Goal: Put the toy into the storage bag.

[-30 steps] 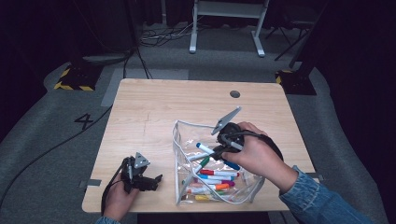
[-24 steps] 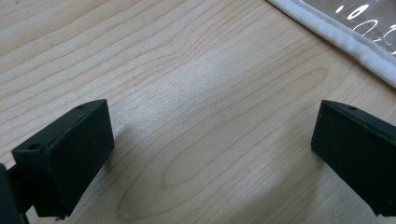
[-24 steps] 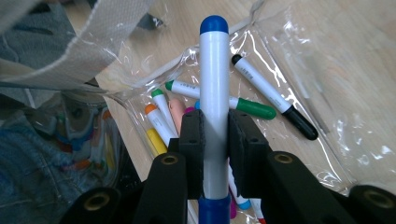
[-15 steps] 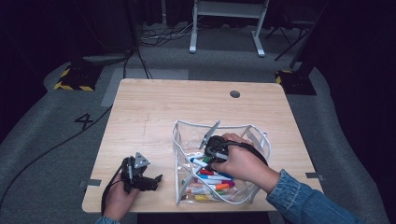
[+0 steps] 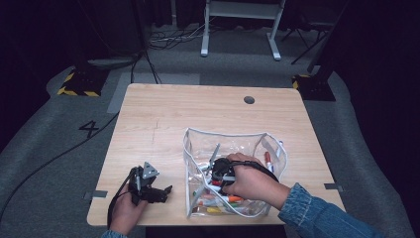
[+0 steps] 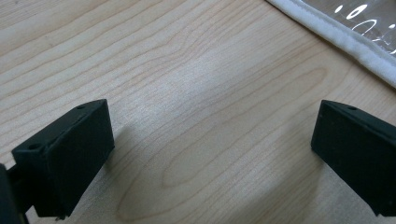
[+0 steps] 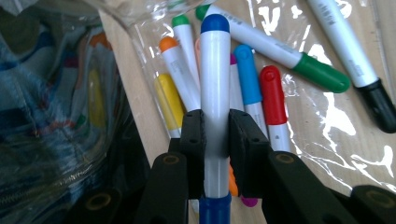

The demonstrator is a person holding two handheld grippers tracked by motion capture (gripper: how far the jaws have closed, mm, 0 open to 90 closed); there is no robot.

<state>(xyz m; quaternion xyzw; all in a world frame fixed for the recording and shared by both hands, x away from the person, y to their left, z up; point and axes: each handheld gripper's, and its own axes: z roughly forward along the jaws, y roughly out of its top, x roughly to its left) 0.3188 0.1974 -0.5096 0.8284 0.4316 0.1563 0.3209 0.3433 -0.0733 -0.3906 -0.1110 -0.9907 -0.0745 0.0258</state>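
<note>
Blue marker carried down into the clear pouch, right hand doing the work.

The wooden table bears a clear pouch standing open near its front edge, a heap of markers lying on its floor. The right gripper is inside the pouch mouth, jaws pinched on the blue-capped marker, whose long axis runs straight out along the jaws, cap pointing away over the heap just below. The left gripper rests on the table just left of the pouch, jaws spread with nothing between them; the right is plainly nearer for setting the marker down.
</note>
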